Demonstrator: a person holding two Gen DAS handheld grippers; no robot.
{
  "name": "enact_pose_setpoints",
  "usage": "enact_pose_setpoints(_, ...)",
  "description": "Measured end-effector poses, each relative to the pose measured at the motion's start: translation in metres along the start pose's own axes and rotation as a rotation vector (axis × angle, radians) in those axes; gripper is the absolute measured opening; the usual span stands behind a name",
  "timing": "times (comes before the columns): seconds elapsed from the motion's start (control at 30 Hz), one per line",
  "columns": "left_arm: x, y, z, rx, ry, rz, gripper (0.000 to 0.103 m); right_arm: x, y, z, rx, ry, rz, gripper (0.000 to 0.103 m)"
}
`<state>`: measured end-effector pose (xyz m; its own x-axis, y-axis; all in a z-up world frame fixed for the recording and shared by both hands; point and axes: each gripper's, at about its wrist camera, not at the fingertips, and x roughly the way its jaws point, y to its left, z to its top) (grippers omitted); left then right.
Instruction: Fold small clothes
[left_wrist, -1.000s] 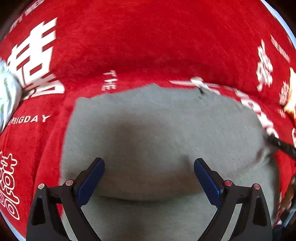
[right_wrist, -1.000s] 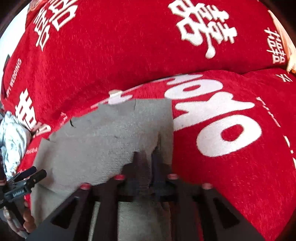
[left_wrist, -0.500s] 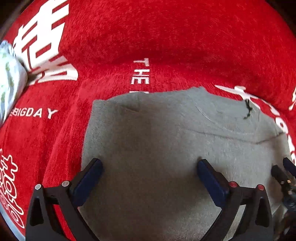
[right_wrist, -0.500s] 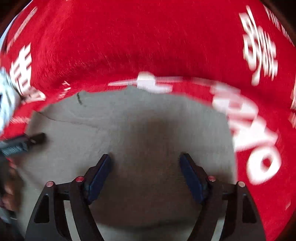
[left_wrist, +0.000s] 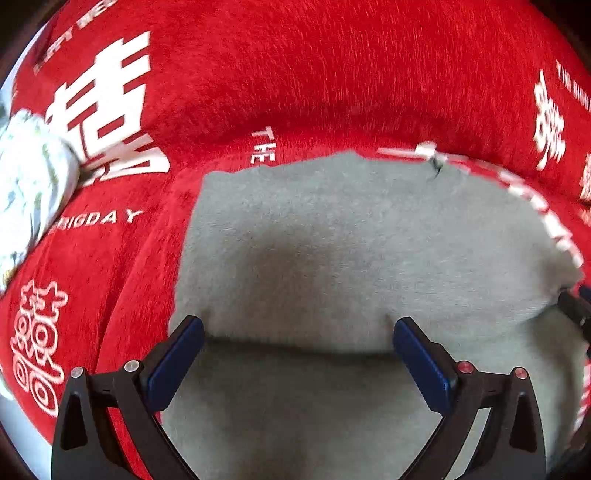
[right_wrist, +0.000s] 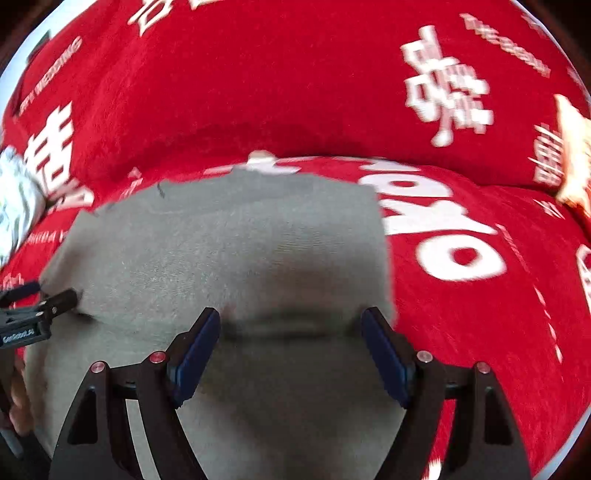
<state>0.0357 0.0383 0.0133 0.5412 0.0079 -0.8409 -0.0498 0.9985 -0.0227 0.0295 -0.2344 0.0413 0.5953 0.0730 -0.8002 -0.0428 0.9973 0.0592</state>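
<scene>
Grey garment (left_wrist: 351, 240) folded on red cloth (left_wrist: 332, 74), near part hidden behind both grippers, left gripper (left_wrist: 297, 363) wide open and empty, right gripper (right_wrist: 291, 354) just opened and empty, pale bundle (left_wrist: 29, 184) cut off left of garment

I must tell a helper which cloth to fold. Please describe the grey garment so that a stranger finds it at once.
Look at the red blanket with large white characters that covers the whole surface. The grey garment lies flat on it, in front of both grippers. It is the only plain, unprinted cloth there; the white patterned cloth at the left edge is bunched up, not flat.
</scene>
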Motion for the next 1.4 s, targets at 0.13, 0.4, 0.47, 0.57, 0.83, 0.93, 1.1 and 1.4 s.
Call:
enact_pose_setpoints(0.13, -0.017, -0.021, -0.024, 0.054, -0.012, -0.026, 0.103, -0.006, 0.030, -0.016, -0.056, 0.037, 0.108, 0.082)
enact_pose_setpoints(0.4, -0.044, -0.019, -0.106, 0.137, -0.037, 0.004, 0.103, -0.033, 0.063, -0.101, -0.306, -0.016, 0.059, 0.087)
enact_pose_setpoints(0.47, -0.055, -0.011, -0.124, 0.155, -0.057, 0.013, 0.103, -0.047, 0.052, -0.121, -0.346, -0.019, 0.061, 0.088)
enact_pose_setpoints(0.57, -0.069, 0.002, -0.147, 0.177, -0.068, 0.037, 0.103, -0.059, 0.027, -0.136, -0.335, -0.003, 0.033, 0.094)
enact_pose_setpoints(0.83, -0.096, -0.039, -0.175, 0.250, -0.102, -0.022, 0.103, -0.083, 0.058, -0.165, -0.372, -0.004, 0.074, 0.095)
enact_pose_setpoints(0.93, -0.079, -0.050, -0.194, 0.305, -0.071, 0.044, 0.103, -0.074, 0.078, -0.185, -0.481, -0.003, 0.033, 0.095)
enact_pose_setpoints(1.1, -0.082, -0.015, -0.207, 0.216, -0.042, 0.029, 0.103, -0.080, 0.039, -0.198, -0.401, 0.015, -0.029, 0.102)
enact_pose_setpoints(1.4, -0.089, 0.055, -0.225, -0.123, 0.040, -0.081, 0.103, -0.106, -0.008, -0.208, -0.139, 0.100, 0.004, 0.102)
